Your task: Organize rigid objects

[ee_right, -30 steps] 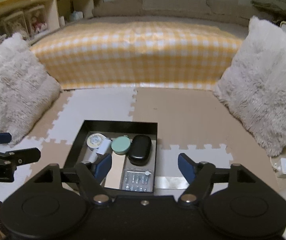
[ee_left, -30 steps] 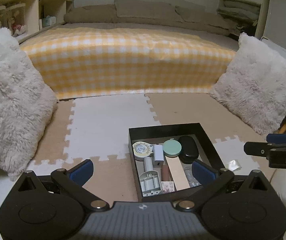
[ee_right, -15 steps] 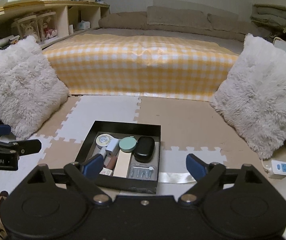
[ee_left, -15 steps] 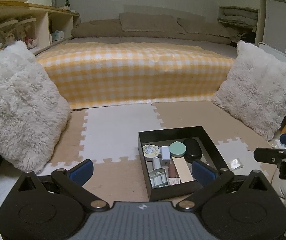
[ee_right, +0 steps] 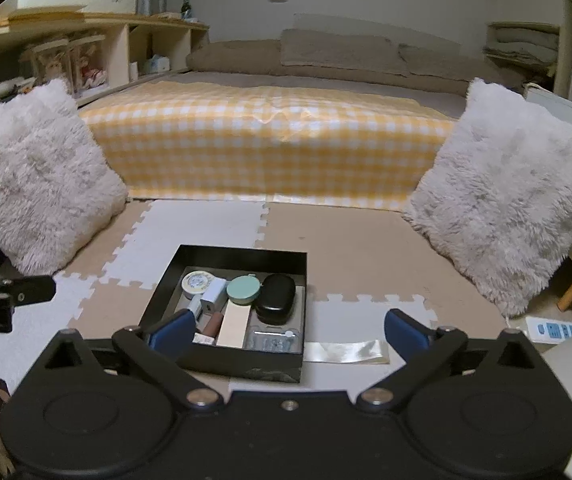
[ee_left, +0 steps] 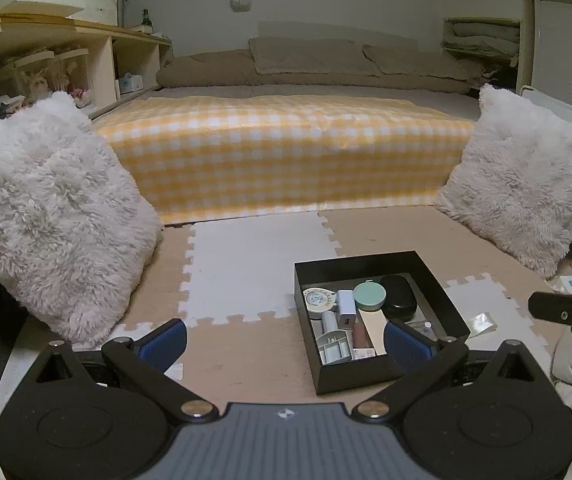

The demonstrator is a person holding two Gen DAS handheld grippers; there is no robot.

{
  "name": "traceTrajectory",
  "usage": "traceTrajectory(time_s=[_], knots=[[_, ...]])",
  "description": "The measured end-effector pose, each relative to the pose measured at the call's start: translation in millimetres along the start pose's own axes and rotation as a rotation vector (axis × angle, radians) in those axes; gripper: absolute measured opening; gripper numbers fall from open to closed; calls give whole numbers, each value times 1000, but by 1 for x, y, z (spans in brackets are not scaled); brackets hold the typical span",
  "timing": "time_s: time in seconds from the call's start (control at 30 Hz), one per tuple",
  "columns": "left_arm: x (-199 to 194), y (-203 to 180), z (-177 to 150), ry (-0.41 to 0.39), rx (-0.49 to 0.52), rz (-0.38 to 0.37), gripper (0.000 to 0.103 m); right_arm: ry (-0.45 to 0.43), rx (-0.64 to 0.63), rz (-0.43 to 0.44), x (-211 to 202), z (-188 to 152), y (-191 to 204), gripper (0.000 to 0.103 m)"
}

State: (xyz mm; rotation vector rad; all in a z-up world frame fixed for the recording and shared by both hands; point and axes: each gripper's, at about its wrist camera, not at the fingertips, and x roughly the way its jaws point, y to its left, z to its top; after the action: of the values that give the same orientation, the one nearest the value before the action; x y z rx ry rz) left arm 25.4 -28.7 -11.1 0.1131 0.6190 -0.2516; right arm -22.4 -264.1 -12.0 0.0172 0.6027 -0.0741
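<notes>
Your right gripper (ee_right: 286, 336) hangs above the floor mat with jaws opening, nothing between them. Ahead sits the shallow black rectangular tray (ee_right: 241, 254), holding a round mint-green tin (ee_right: 244, 289) touching a glossy black oval case (ee_right: 275, 298).

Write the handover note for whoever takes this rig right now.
Left tool: open, empty.
Right tool: jaws opening, nothing between them.
Black box sits on the foam mat, holding the black case, green round tin, white charger, dial tin and more.
Done: every item in view is boxed.
Left: clear strip beside the box; whether it belongs inside is unclear.
</notes>
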Motion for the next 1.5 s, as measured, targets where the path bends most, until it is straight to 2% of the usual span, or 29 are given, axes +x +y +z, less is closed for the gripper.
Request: traceTrajectory(time_s=[0.2, 0.5, 1.5], knots=[[1, 1, -4, 4, -5, 4, 103, -21, 20, 3, -3, -4, -3, 103], [2, 2, -5, 3, -5, 1, 103, -44, -15, -14, -4, -6, 4, 103], [2, -1, -6, 1, -1, 2, 103, -41, -12, -15, -4, -7, 4, 103]])
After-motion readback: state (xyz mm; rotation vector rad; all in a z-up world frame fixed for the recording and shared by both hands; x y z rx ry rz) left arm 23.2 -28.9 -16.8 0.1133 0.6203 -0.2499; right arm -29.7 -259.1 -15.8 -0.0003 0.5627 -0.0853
